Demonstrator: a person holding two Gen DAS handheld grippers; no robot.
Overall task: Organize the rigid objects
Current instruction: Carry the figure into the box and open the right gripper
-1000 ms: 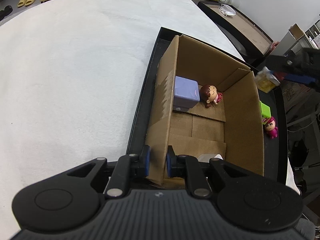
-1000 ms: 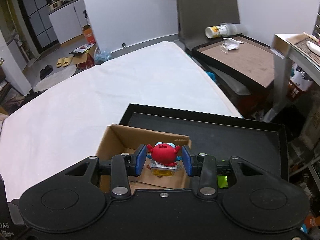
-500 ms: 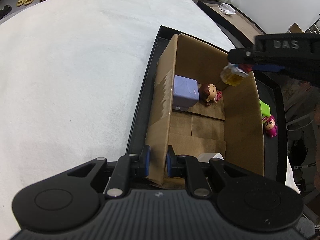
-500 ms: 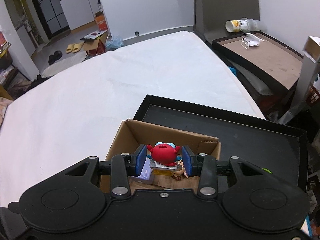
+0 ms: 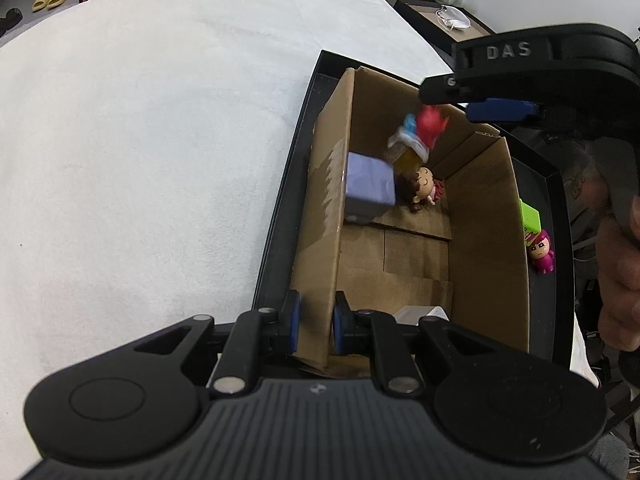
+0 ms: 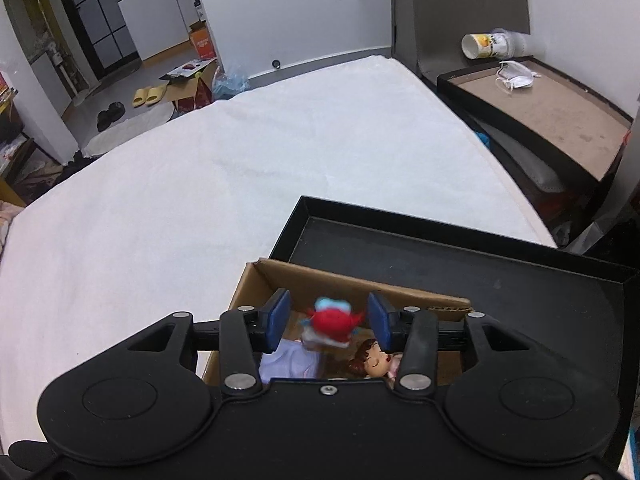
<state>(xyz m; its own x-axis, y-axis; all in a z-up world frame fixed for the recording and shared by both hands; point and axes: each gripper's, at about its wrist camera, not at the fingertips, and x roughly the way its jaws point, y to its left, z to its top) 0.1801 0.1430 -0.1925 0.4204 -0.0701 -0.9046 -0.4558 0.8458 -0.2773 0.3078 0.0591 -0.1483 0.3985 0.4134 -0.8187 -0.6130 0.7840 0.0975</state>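
The right gripper point(image 6: 328, 322) hangs over the far end of the cardboard box point(image 5: 486, 248), its blue pads spread wide with clear air on both sides of the red figure toy point(image 6: 331, 322). The toy looks blurred in both views and touches neither pad, so I judge it loose and on its way down. From the left wrist view, the red figure toy point(image 5: 428, 124) sits just under that gripper and above the far corner of the box, directly over the lilac cube point(image 5: 369, 184) and the brown-haired doll point(image 5: 422, 188) lying on the box floor.

The left gripper point(image 5: 313, 322) is at the near end, its two pads pressed onto the left wall of the box and steadying it inside the black tray point(image 5: 280, 216). A green block point(image 5: 530, 218) and a pink figure point(image 5: 541, 254) lie outside the box on the tray's right side, nearer the right gripper, which is the likelier one to fetch them.
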